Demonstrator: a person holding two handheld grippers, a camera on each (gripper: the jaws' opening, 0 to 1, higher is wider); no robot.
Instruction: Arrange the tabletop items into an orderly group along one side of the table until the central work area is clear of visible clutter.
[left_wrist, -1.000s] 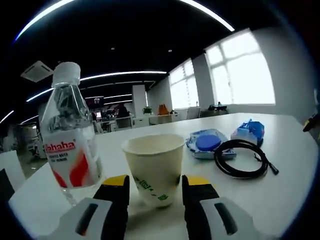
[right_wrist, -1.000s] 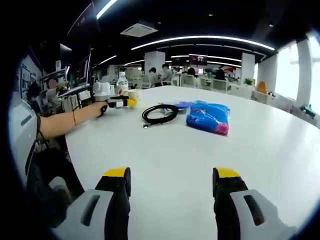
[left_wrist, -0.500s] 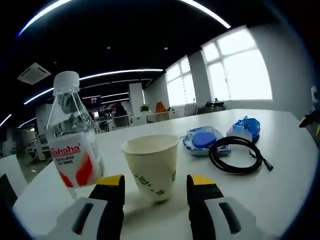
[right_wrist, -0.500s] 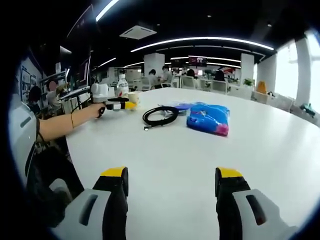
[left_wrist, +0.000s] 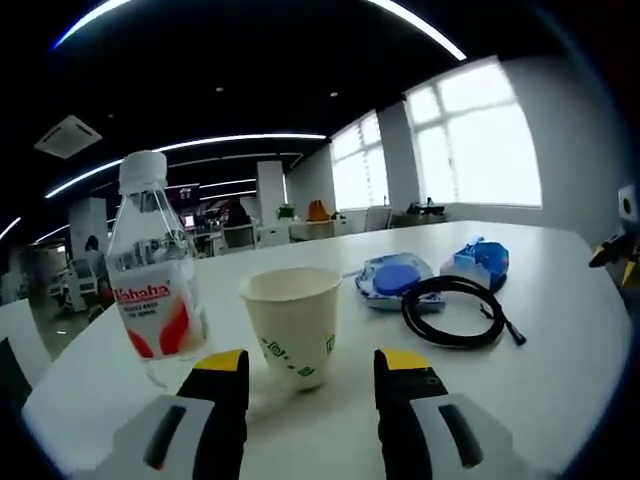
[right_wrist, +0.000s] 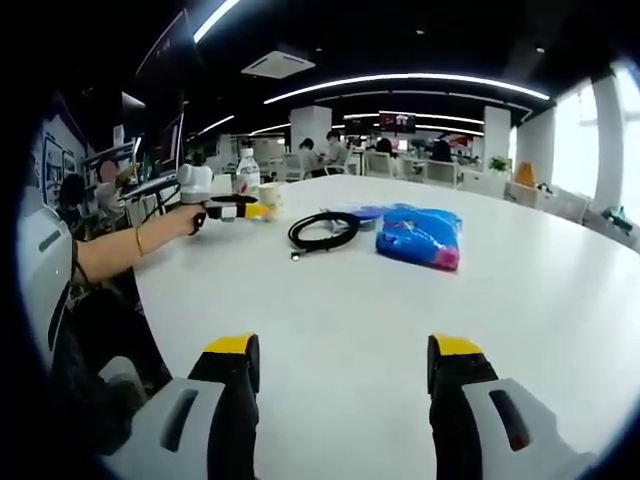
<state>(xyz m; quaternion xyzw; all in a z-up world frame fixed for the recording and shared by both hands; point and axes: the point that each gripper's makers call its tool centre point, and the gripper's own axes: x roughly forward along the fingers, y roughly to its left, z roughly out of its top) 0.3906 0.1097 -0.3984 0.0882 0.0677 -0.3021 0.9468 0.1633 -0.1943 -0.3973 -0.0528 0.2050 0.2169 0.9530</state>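
Left gripper (left_wrist: 310, 372): jaws released, straddling nothing; paper cup (left_wrist: 292, 324) just ahead at 12 o'clock, on white table (left_wrist: 560, 330). Water bottle (left_wrist: 153, 262) at 10 o'clock. Black cable coil (left_wrist: 452, 311) at 2 o'clock. Right gripper (right_wrist: 343, 360): jaws released, empty, above bare tabletop.

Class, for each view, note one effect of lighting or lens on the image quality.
Left gripper view: the bright windows are blown out to white, and straight ceiling light strips bend into arcs. Right gripper view: the far clear plastic water bottle and paper cup are small and soft.
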